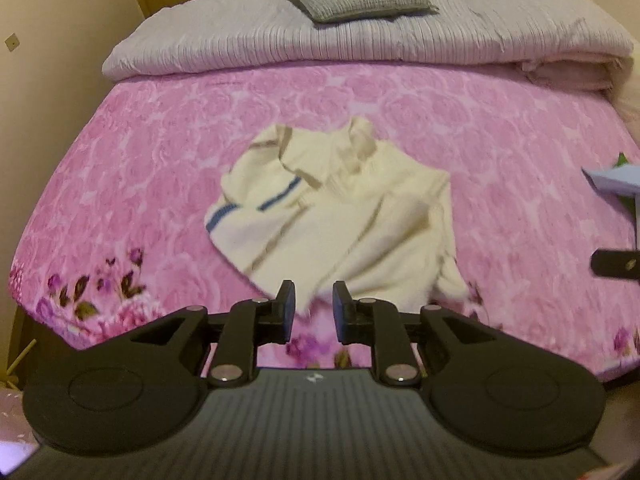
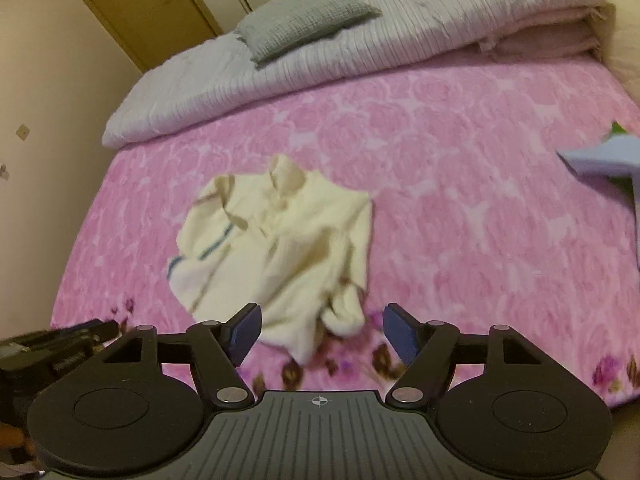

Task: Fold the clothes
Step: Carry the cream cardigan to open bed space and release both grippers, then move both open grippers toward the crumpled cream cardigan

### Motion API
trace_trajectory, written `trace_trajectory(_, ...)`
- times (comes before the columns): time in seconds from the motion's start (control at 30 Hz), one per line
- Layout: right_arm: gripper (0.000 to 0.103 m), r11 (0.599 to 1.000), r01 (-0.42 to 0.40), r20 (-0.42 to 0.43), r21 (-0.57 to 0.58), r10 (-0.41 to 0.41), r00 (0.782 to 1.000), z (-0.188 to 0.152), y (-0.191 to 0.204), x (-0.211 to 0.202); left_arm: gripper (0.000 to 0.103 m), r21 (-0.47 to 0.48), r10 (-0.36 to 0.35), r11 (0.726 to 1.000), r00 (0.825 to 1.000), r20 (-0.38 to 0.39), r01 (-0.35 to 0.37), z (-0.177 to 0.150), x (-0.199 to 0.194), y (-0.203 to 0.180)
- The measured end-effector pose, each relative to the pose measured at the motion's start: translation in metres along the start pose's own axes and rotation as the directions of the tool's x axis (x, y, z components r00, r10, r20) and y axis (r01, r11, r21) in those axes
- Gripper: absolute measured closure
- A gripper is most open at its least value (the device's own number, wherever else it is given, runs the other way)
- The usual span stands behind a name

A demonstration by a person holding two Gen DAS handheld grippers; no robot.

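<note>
A cream collared shirt lies crumpled mid-bed on the pink floral sheet, not yet folded. The left gripper stands narrowly parted and the right gripper spread wide; both are empty above the shirt's near hem, so the folding apparently remains to be done.

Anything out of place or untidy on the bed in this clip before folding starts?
Only the cream shirt: it lies crumpled on the pink bedspread, collar twisted, one sleeve bunched near the front edge. Both grippers, left and right, are open above it. Nothing looks damaged or spilled.
</note>
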State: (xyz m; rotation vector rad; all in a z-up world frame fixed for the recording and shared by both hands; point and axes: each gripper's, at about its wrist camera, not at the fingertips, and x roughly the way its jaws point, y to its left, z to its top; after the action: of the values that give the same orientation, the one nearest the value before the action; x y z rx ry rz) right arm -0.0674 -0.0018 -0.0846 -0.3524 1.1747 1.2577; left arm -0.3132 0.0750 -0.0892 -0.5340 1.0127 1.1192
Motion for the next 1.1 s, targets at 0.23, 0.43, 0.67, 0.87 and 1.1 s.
trace_trajectory(0.23, 0.032, 0.999, 0.037, -0.085, -0.001, -0.037, 0.996, -0.037, 0.003, 0.000, 0.082, 0.012, -0.042, 0.999, 0.999, -0.003, 0.042, -0.034, -0.032, -0.007)
trace_trajectory(0.43, 0.032, 0.995, 0.064, -0.023, -0.073, -0.066, 0.998, -0.047, 0.029, -0.013, 0.078, -0.004, -0.033, 0.999, 0.999, 0.035, 0.033, -0.042, -0.050, 0.013)
trace_trajectory(0.67, 0.032, 0.995, 0.069, -0.008, -0.078, -0.070, 0.998, -0.051, 0.060, -0.011, 0.078, 0.003, -0.053, 0.999, 0.997, 0.054, 0.052, -0.034, -0.042, 0.050)
trace_trajectory(0.87, 0.032, 0.992, 0.126, 0.028, -0.017, -0.126, 0.992, -0.045, 0.103, 0.006, 0.076, 0.091, -0.119, 0.990, 0.988, 0.101, 0.110, -0.005, -0.022, 0.096)
trace_trajectory(1.1, 0.032, 0.976, 0.192, 0.064, 0.101, -0.199, 0.978, -0.039, 0.175, 0.040, 0.075, 0.179, -0.169, 0.973, 0.979, 0.111, 0.147, 0.027, -0.002, 0.163)
